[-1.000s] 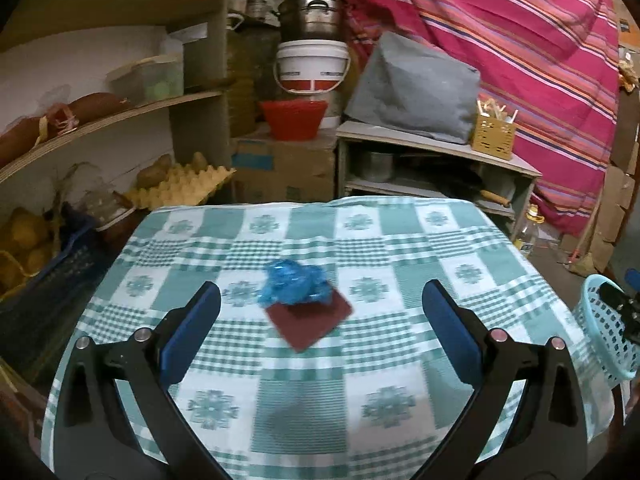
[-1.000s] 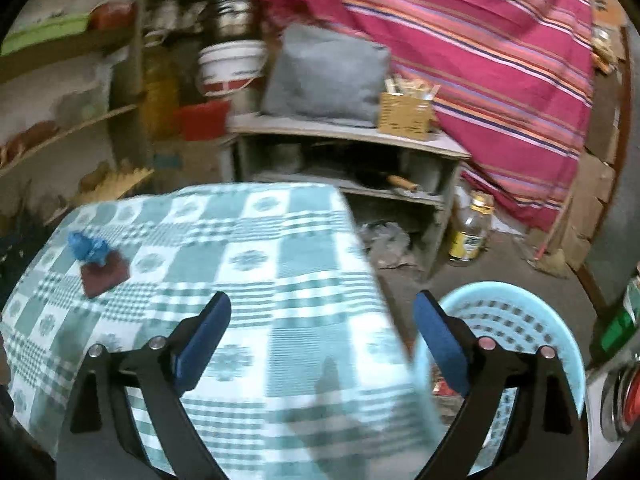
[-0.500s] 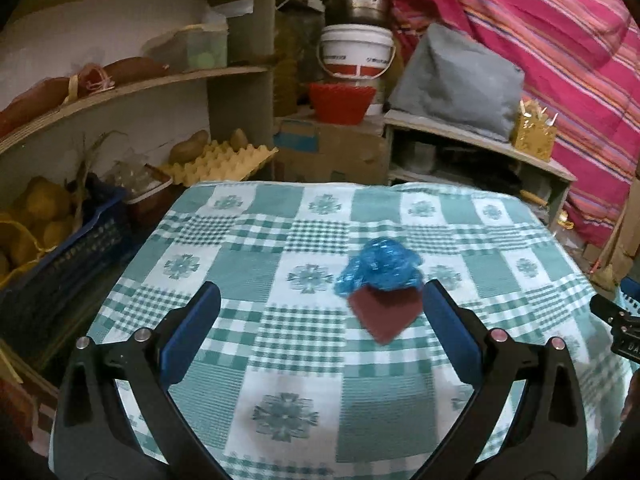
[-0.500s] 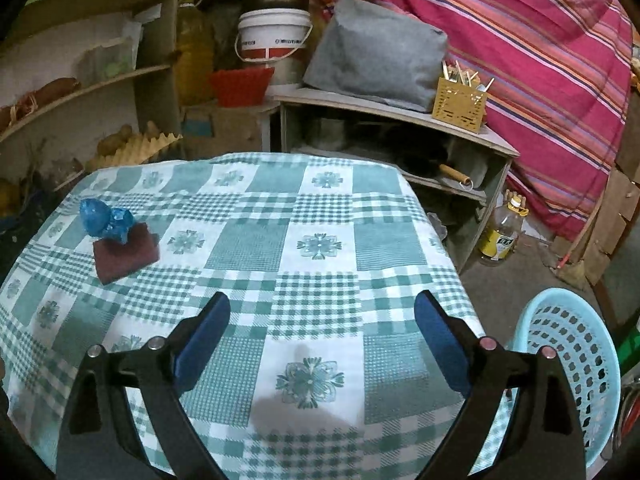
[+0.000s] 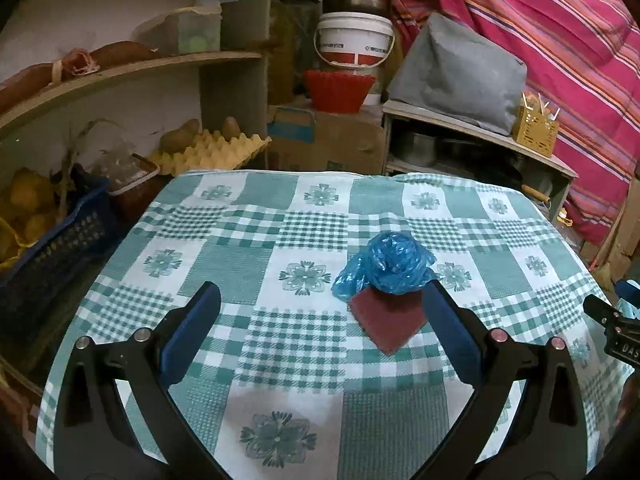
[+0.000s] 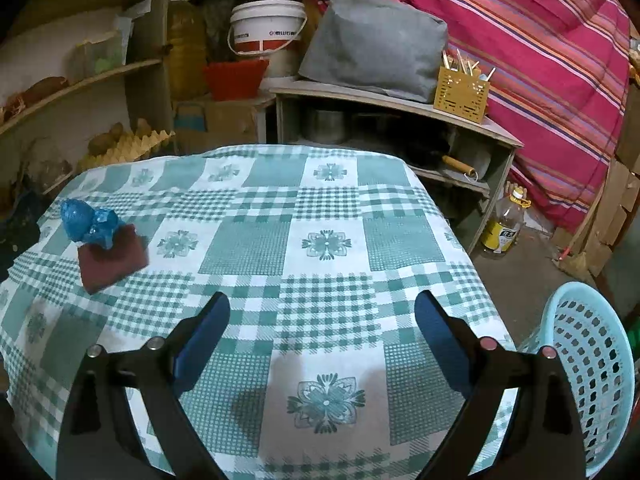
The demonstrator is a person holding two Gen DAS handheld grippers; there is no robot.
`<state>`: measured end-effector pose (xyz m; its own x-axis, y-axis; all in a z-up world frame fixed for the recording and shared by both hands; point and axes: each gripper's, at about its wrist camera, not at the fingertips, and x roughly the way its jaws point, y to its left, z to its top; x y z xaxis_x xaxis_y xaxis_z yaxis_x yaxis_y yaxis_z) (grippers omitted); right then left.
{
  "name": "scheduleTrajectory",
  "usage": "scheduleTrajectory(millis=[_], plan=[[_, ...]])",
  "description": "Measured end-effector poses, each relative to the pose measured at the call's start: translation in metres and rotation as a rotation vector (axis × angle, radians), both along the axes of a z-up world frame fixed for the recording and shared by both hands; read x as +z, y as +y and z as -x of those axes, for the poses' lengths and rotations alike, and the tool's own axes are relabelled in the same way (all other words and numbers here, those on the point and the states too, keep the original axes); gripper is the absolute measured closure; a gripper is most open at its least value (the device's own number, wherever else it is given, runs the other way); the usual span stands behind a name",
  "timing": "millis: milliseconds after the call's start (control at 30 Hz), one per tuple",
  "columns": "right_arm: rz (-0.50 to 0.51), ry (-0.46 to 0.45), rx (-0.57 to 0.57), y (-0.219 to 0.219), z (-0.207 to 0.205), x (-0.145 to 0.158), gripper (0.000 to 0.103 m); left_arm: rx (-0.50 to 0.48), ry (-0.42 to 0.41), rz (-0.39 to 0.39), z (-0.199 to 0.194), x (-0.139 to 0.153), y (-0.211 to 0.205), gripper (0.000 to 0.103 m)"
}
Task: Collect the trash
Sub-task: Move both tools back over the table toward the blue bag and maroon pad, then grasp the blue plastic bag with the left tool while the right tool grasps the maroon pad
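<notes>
The table carries a green-and-white checked cloth. Wooden shelves stand at the left. A low grey cabinet stands behind. A striped pink fabric covers the rear wall. The floor is bare.

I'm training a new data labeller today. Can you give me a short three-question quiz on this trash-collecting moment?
1. True or false: the left gripper is shut on the crumpled blue plastic bag.
2. What does the bag lie partly on? A) a dark red square pad B) an egg tray C) a plate
3. Fill in: the light blue basket stands beside the table's ____ edge, near the right gripper.

Key: 1 false, its fingers are spread open. 2 A, the dark red square pad. 3 right.
</notes>
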<state>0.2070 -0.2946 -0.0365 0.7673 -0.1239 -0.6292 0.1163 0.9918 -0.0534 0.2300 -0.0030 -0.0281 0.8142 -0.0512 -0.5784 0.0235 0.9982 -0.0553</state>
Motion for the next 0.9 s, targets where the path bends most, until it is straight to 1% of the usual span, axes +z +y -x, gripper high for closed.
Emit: scheduleTrajectory(millis=[233,400,433,467,500,533,567,600,633,733,900], plan=[[0.016,0.018,0.000,0.002,-0.007,-0.007,0.011,-0.041,0.010,0.032,-0.023,-0.001,-0.015,0.006],[0.003,0.024,-0.008,-0.002,-0.015,-0.008,0.011,-0.071,0.041,0.021,-0.046,-0.009,-0.029,0.006],[-0.001,0.027,-0.010,-0.002,-0.016,-0.009,0.011,-0.073,0.047,0.017,-0.049,-0.012,-0.031,0.008],[-0.006,0.033,-0.012,-0.003,-0.018,-0.010,0.011,-0.082,0.062,0.020,-0.054,-0.015,-0.032,0.012],[-0.013,0.039,-0.014,-0.003,-0.020,-0.011,0.011,-0.094,0.077,0.027,-0.057,-0.017,-0.032,0.024],[-0.018,0.041,-0.014,-0.002,-0.021,-0.012,0.011,-0.108,0.097,0.038,-0.060,-0.020,-0.032,0.044],[-0.028,0.042,-0.010,0.000,-0.022,-0.012,0.011,-0.124,0.116,0.053,-0.062,-0.022,-0.030,0.050],[-0.030,0.040,-0.006,0.001,-0.022,-0.012,0.011,-0.133,0.125,0.062,-0.062,-0.024,-0.029,0.068],[-0.031,0.038,-0.001,0.005,-0.023,-0.011,0.011,-0.137,0.130,0.069,-0.061,-0.024,-0.027,0.072],[-0.020,0.027,0.017,0.019,-0.021,-0.008,0.011,-0.116,0.101,0.076,-0.052,-0.017,-0.015,0.076],[0.011,0.019,0.071,0.050,-0.018,-0.006,0.011,-0.072,0.019,0.126,-0.028,0.012,0.020,0.076]])
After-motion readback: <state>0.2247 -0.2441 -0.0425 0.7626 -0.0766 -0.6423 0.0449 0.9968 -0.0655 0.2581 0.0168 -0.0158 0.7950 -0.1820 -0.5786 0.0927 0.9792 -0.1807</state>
